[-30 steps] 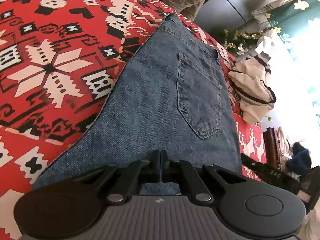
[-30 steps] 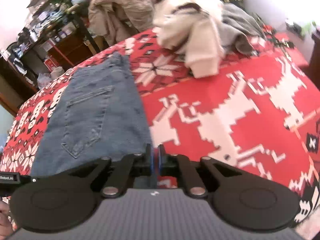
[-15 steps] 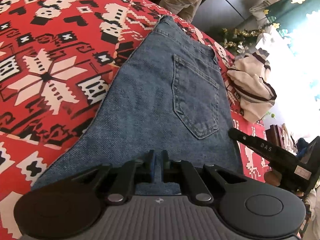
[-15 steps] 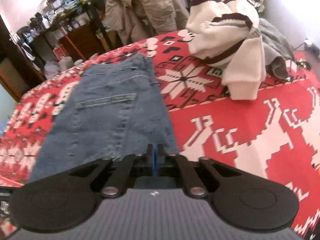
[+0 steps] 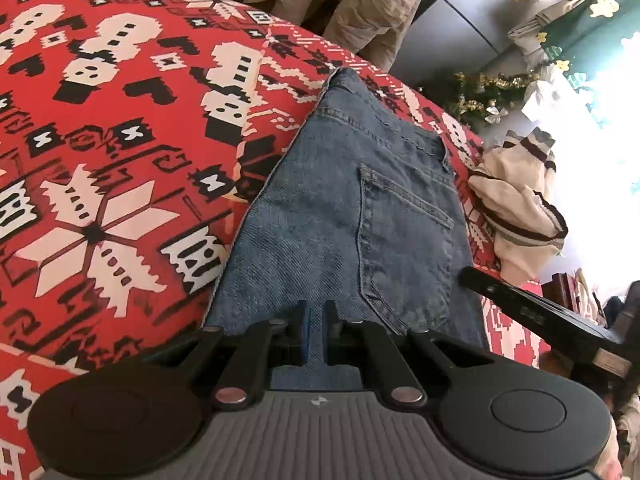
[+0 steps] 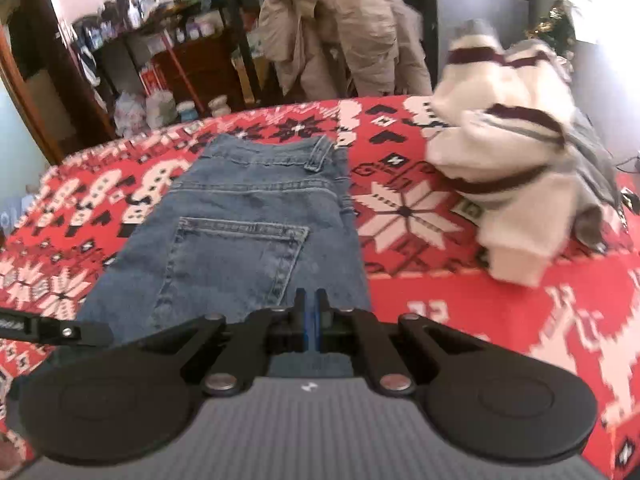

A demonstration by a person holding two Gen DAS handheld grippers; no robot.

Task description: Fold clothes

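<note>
Your jeans (image 5: pixel 352 220) lie flat on the red patterned blanket (image 5: pixel 100 160), back pocket (image 5: pixel 404 240) up, waistband at the far end. Your left gripper (image 5: pixel 316 320) sits over the near edge of the denim with its jaws set narrow, a slim gap between them showing cloth beyond; whether any fabric is pinched, you cannot tell. Your right gripper (image 6: pixel 310 312) is at the near right corner of the jeans (image 6: pixel 240 232), jaws almost together. A cream striped sweater (image 6: pixel 504 184) is heaped on the blanket (image 6: pixel 520 320) to the right, apart from the jeans.
</note>
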